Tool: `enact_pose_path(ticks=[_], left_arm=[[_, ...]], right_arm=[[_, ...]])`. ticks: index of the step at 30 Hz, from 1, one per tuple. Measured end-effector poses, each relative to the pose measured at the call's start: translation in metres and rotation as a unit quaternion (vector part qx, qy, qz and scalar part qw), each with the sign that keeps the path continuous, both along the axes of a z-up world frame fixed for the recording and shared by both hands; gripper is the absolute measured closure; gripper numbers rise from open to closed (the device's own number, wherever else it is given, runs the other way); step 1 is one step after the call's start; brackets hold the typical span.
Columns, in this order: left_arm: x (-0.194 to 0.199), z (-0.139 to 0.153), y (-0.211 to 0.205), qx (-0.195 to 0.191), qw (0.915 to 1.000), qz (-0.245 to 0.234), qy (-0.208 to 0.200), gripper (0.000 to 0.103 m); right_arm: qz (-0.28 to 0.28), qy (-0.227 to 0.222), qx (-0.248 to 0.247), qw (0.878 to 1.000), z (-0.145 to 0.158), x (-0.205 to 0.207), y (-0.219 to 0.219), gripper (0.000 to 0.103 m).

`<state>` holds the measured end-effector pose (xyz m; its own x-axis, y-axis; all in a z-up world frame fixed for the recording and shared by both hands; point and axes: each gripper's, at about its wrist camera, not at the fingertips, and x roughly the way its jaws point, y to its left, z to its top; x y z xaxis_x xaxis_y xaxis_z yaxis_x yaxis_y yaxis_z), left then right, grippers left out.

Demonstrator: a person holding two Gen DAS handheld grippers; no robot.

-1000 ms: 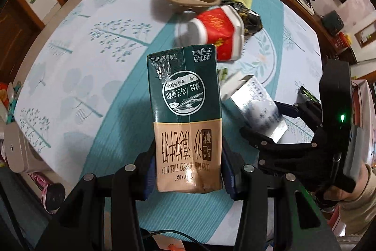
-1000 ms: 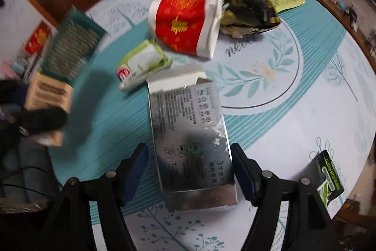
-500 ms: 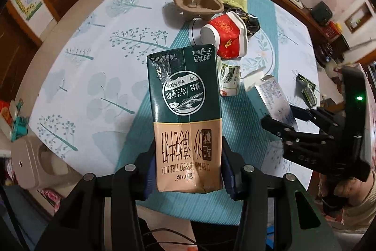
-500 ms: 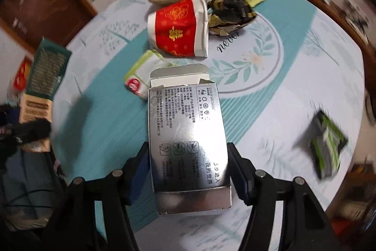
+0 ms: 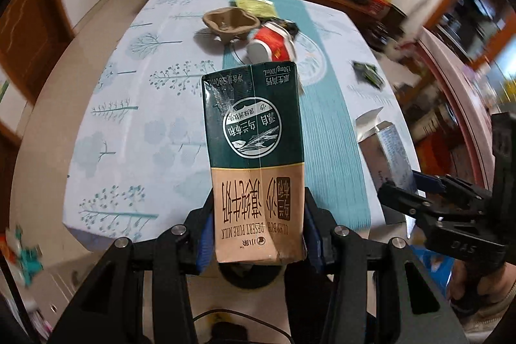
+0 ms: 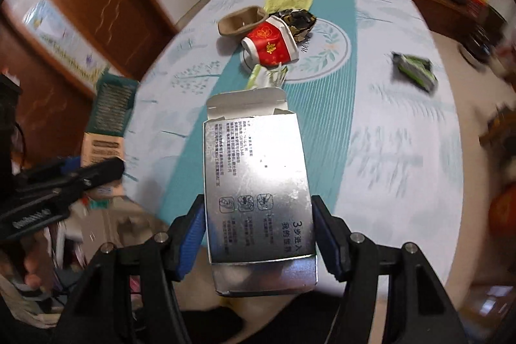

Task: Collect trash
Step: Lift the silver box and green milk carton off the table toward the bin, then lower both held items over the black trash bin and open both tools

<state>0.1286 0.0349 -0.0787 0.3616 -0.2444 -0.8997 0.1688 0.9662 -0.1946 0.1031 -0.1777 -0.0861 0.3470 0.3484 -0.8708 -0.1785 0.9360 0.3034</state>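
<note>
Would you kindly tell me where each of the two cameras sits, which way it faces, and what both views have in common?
Left wrist view: sits on the left tool, looking along its fingers over the round patterned table; the tool grips a green-and-tan milk carton, and the right tool shows at the right edge.
Right wrist view: sits on the right tool, facing the same table; it grips a silver cardboard box, with the left tool at the left edge.
Shared: table, both held items, red paper cup, brown pulp tray.

Green-and-tan milk carton (image 5: 254,163) and silver box (image 6: 258,192), both aloft; red cup (image 6: 271,45) on its side.
</note>
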Motion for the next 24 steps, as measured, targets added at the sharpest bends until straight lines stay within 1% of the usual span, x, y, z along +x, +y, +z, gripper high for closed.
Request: enact_pose_path(ticks=[3,5,9,13,16,19,23,24], left_arm=[[-0.029,0.005,0.011,-0.002,0.999,-0.043,-0.011,0.058],[-0.048,0.006,0.014,0.007,0.9972,-0.073,-0.018,0.058],[-0.082,0.005,0.013,0.003,0.9928,-0.119,-0.007,0.058],[-0.11,0.002,0.003,0.015,0.9876,-0.155,-0.019,0.058],[-0.123,-0.006,-0.004,0.013,0.9856,-0.169,-0.007,0.058],[-0.133,-0.02,-0.014,0.023,0.9836,-0.179,0.009,0.058],[-0.147,-0.05,-0.024,0.036,0.982,-0.18,0.045,0.058],[-0.15,-0.059,-0.026,0.04,0.9816,-0.179,0.054,0.058]], right_arm=[[-0.051,-0.003,0.02,0.999,0.008,-0.039,0.009,0.041],[-0.073,-0.002,0.026,0.997,0.011,-0.069,0.021,0.041],[-0.088,0.013,0.01,0.996,0.012,-0.112,0.041,0.04],[-0.083,0.034,-0.005,0.996,0.008,-0.148,0.056,0.04],[-0.081,0.051,-0.011,0.995,0.0,-0.162,0.06,0.04],[-0.087,0.069,-0.007,0.994,-0.012,-0.173,0.06,0.04],[-0.095,0.106,0.007,0.99,-0.041,-0.186,0.054,0.04],[-0.1,0.119,0.012,0.988,-0.054,-0.189,0.05,0.04]])
